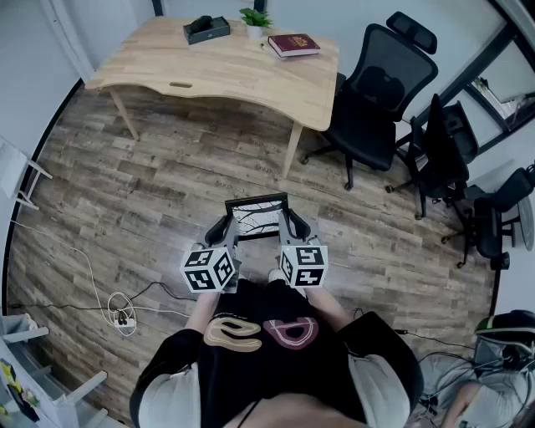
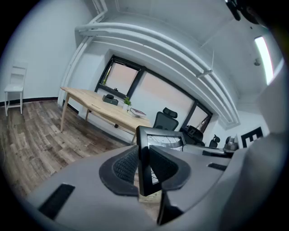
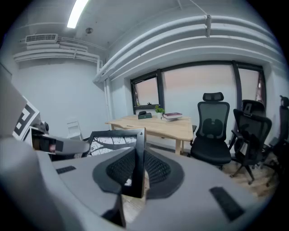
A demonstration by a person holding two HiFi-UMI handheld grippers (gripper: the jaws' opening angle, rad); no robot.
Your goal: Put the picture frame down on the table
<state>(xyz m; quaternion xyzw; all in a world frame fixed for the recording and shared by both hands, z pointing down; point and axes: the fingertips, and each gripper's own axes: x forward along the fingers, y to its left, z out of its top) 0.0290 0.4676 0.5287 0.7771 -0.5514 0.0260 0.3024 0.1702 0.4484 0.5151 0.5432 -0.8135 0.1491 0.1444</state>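
A black picture frame (image 1: 255,216) with a bare-branch print hangs between my two grippers, above the wooden floor in front of the person. My left gripper (image 1: 224,229) is shut on the frame's left edge (image 2: 143,158). On the right edge (image 3: 137,164) my right gripper (image 1: 288,224) is shut as well. Both gripper views show the dark ribbed pads pressed on either side of the black rim. The light wooden table (image 1: 226,71) stands farther ahead, apart from the frame, and it shows in the left gripper view (image 2: 97,108) and the right gripper view (image 3: 158,126) too.
On the table's far side lie a black box (image 1: 206,29), a small potted plant (image 1: 256,20) and a dark red book (image 1: 293,44). Black office chairs (image 1: 380,88) stand to the table's right. A white cable (image 1: 117,309) trails on the floor at left.
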